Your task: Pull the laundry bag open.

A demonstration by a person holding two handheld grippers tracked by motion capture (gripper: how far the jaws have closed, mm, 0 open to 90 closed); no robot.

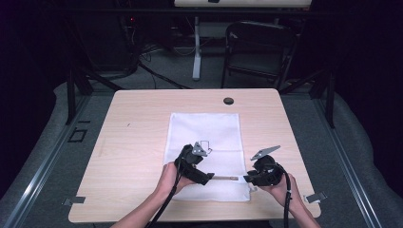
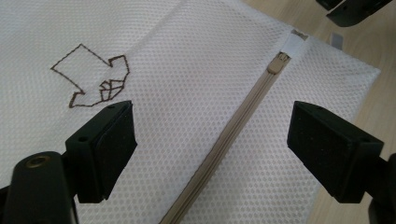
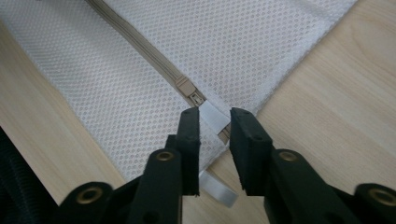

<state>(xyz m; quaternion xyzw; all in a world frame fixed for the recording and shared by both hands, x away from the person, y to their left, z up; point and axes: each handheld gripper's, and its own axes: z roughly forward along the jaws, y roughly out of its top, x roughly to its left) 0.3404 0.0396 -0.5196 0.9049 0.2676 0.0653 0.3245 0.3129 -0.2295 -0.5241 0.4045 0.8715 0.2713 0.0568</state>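
A white mesh bag (image 1: 204, 128) lies flat on the wooden table (image 1: 133, 142), with a brown stitched outline (image 2: 93, 77) on it. A tan zipper (image 2: 224, 140) runs along its near edge. Its pull (image 3: 189, 91) sits at the right end beside a white tab (image 3: 212, 119). My left gripper (image 2: 210, 126) hangs open just above the mesh, its jaws astride the zipper. My right gripper (image 3: 214, 114) stands at the bag's near right corner. Its jaws are narrowly apart on either side of the tab, which lies flat between them. In the high view the left gripper (image 1: 208, 177) and right gripper (image 1: 247, 178) face each other along the zipper (image 1: 225, 178).
A black round plug (image 1: 228, 100) sits in the table near the far edge. Metal clips (image 1: 73, 200) (image 1: 314, 197) stick out at the near corners. A folding chair (image 1: 256, 47) and cables stand on the floor beyond the table. Bare wood lies left and right of the bag.
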